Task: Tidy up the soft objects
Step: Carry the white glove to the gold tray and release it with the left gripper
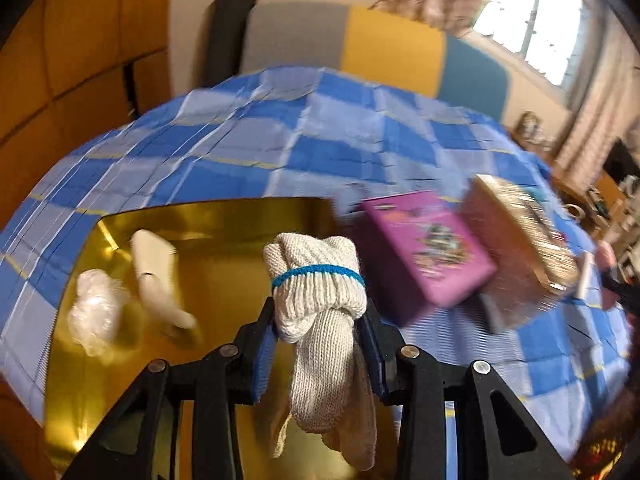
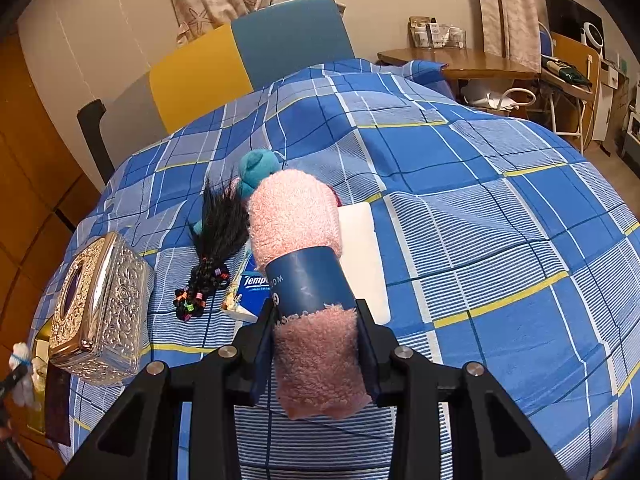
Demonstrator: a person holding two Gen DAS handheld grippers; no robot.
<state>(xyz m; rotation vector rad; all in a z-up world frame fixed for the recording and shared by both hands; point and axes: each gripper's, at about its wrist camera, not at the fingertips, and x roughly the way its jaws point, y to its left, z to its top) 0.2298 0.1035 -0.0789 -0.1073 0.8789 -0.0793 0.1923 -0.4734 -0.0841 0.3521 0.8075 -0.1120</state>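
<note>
The left claw (image 1: 320, 344) grips a bundle of white knit gloves (image 1: 316, 292) bound with a blue band (image 1: 320, 272), its blue-padded jaws pressing on either side and glove fingers dangling below. Beneath it lies a shiny gold tray (image 1: 224, 216) on a bed covered with a blue checked sheet (image 1: 248, 148). In the tray rest a crumpled clear plastic wad (image 1: 94, 312) and, just beside it, a cream-coloured object (image 1: 154, 268), blurred. To the right of the tray stand a purple box (image 1: 428, 248) and, touching it, a brown patterned box (image 1: 520, 236), both smeared by motion.
</note>
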